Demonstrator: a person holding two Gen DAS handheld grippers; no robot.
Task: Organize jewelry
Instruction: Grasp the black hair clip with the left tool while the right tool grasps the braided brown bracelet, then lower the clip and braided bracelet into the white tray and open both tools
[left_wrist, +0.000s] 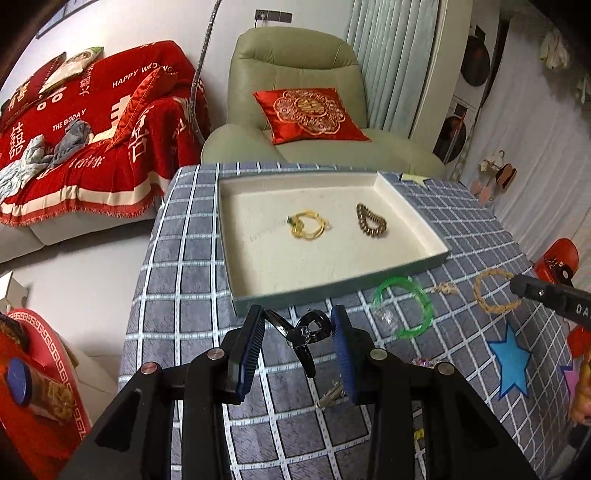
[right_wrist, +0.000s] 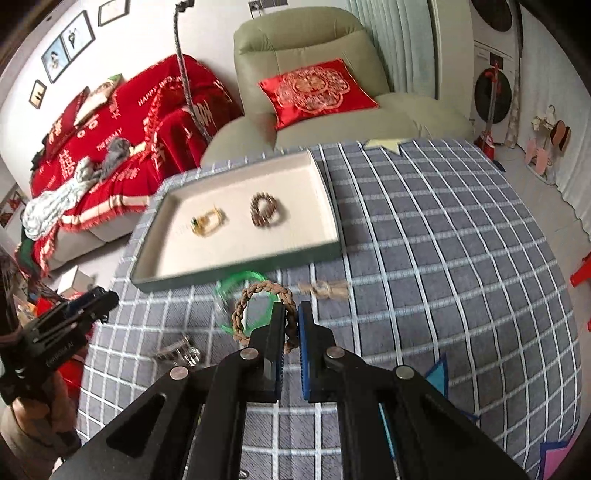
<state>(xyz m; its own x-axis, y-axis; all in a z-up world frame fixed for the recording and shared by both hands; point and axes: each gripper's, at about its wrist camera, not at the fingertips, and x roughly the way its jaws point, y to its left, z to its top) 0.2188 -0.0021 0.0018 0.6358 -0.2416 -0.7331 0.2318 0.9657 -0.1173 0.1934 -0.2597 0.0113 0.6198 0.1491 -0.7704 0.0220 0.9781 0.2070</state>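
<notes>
Scene: worktop (right_wrist: 443, 229) under a grey checked cloth, a shallow cream-lined tray (left_wrist: 410, 218) set toward its far edge.
Tray contents: gold chain (left_wrist: 308, 226) and dark beaded bracelet (left_wrist: 371, 220), lying apart on the lining.
Left gripper (left_wrist: 299, 334): jaws partly closed on a black hair claw (left_wrist: 304, 332), carried clear of the cloth just short of the tray's near wall.
Right gripper (right_wrist: 291, 326): jaws almost fully closed, pinching one side of a braided rope bracelet (right_wrist: 258, 310), the loop hanging free ahead.
Still out: green bangle (left_wrist: 404, 306) on the cloth beside the tray's near right corner.
Step, as judged: carrying both pieces to the tray.
Done well: clear the near wall, lower over bare lining beside the pieces already there, then release.
</notes>
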